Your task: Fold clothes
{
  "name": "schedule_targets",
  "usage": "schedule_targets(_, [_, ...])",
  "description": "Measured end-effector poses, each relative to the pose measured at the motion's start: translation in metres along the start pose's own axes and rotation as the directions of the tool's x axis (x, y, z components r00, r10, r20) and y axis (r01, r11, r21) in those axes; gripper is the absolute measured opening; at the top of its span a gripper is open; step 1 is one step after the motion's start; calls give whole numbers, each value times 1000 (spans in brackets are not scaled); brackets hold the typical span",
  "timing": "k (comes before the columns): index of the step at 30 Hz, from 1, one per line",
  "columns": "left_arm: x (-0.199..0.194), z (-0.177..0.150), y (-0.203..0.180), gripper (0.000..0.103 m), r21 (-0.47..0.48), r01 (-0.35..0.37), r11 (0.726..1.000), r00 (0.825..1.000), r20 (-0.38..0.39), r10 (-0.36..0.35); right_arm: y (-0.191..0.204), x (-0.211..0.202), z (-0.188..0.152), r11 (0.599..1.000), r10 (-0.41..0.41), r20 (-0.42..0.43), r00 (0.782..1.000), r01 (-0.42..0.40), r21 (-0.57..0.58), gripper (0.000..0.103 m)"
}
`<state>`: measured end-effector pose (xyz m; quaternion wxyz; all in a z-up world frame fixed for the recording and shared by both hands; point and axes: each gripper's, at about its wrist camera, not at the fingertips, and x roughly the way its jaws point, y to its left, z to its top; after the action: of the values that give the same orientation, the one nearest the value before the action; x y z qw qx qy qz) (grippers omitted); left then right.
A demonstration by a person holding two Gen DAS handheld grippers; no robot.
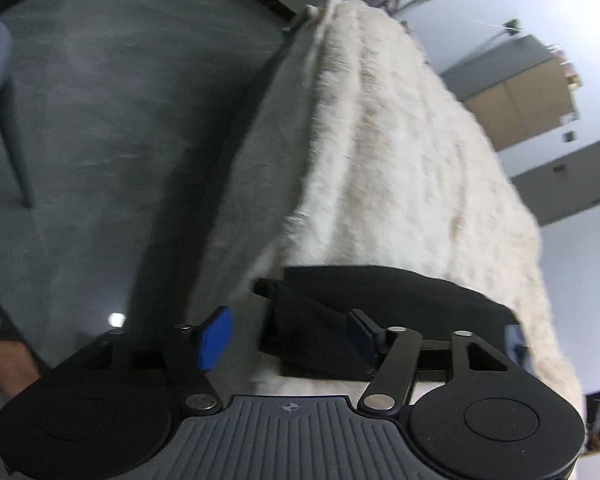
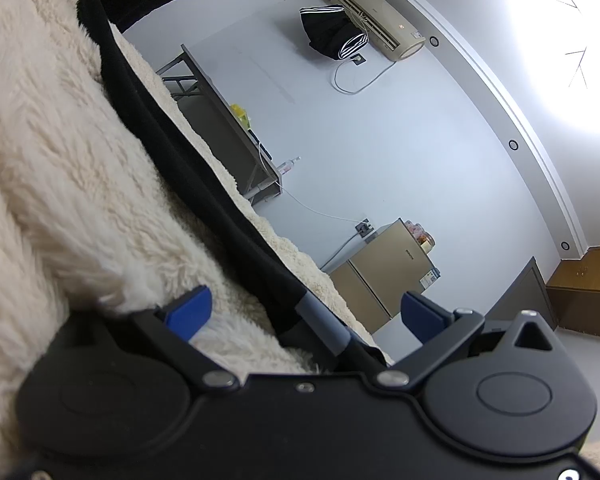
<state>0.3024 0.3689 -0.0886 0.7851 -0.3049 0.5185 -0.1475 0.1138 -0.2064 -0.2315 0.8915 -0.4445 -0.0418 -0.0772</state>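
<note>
Lying near fleece blanket (image 1: 412, 160) edge, seemingly ungripped: black garment (image 1: 364, 304).

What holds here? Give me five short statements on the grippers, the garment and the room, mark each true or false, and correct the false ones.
1. The left gripper is open. True.
2. The black garment lies on bare wood. False: it lies on a cream fluffy blanket.
3. The right gripper is clamped on the garment. False: its jaws stand wide apart, with the garment's edge between them.
4. An air conditioner is mounted on the wall. True.
5. The black shorts with white stripes lie on the floor. False: they hang by the air conditioner.
</note>
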Motion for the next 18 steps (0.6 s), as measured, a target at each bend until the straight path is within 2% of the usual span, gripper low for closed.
schedule_targets(3, [-8, 8, -5, 62, 9, -59, 998, 997, 54, 58, 3, 2, 0, 1000, -2, -1, 1000, 2, 0, 102])
schedule_targets(5, [-13, 16, -20, 62, 81, -115, 990, 990, 88, 107, 4, 2, 0, 1000, -3, 0, 1000, 3, 0, 102])
schedule_targets(7, [-11, 20, -40, 62, 180, -138, 974, 988, 95, 123, 4, 2, 0, 1000, -3, 0, 1000, 3, 0, 102])
schedule_targets(9, [1, 18, -73, 62, 333, -131, 934, 991, 73, 113, 4, 3, 0, 1000, -3, 0, 1000, 3, 0, 102])
schedule_targets(11, [18, 12, -106, 62, 485, -117, 867, 993, 40, 112, 5, 2, 0, 1000, -3, 0, 1000, 3, 0, 102])
schedule_targets(13, [39, 8, -127, 62, 570, -112, 814, 991, 7, 131, 5, 2, 0, 1000, -3, 0, 1000, 3, 0, 102])
schedule_targets(15, [59, 9, -134, 60, 588, -135, 798, 984, -16, 178, 5, 1, 0, 1000, -3, 0, 1000, 3, 0, 102])
schedule_targets(16, [69, 10, -136, 53, 587, -138, 797, 980, -37, 197, 5, 0, 0, 1000, -3, 0, 1000, 3, 0, 102])
schedule_targets(17, [77, 11, -135, 28, 583, -123, 803, 976, -74, 203, 5, 1, -1, 1000, -4, 0, 1000, 4, 0, 102])
schedule_targets(18, [78, 11, -132, 16, 581, -112, 806, 974, -97, 205, 5, 1, -1, 1000, -4, 1, 1000, 4, 1, 102])
